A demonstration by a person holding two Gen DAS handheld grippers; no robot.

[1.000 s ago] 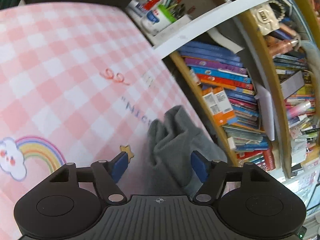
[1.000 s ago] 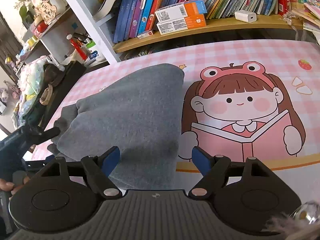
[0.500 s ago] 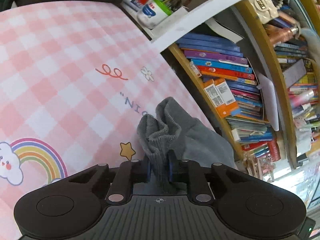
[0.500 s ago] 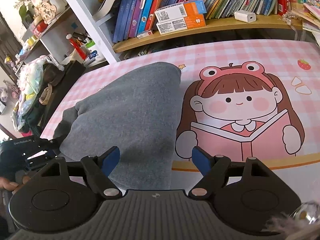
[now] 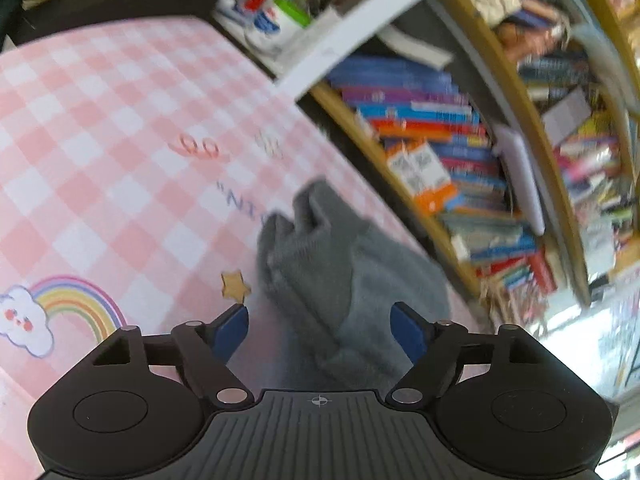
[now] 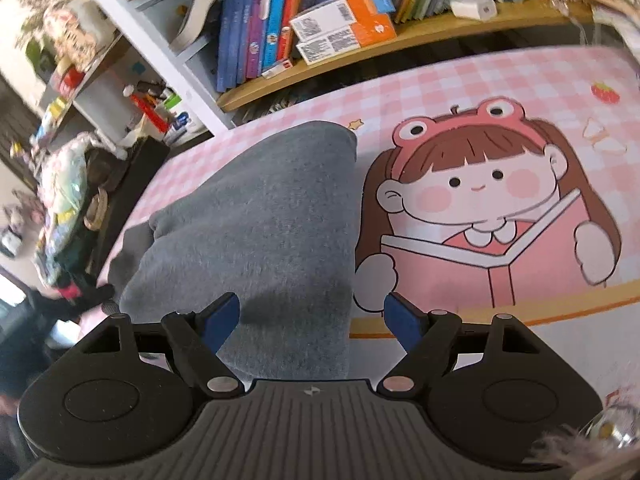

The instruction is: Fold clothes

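A grey knit garment (image 6: 256, 216) lies folded on the pink checked table cover (image 6: 460, 80). In the left wrist view its ribbed cuff end (image 5: 320, 256) bunches up in front of my left gripper (image 5: 320, 330). That gripper's jaws are opening; the cloth lies between and below the blue pads (image 5: 406, 328) without being pressed. My right gripper (image 6: 312, 320) stands open over the near edge of the garment, its pads clear of the cloth. The left gripper (image 6: 72, 300) shows dark and blurred at the garment's left end in the right wrist view.
Bookshelves (image 6: 320, 16) packed with books run along the table's far side. A pen pot and bottles (image 5: 276, 20) stand on a white shelf at the corner. The cover carries a cartoon girl (image 6: 488, 208) to the right of the garment and a rainbow (image 5: 68, 304) at the left.
Half a second ago the left gripper was pinched on the grey cuff; now its jaws have spread and let the cloth go. The right gripper stays open in place.
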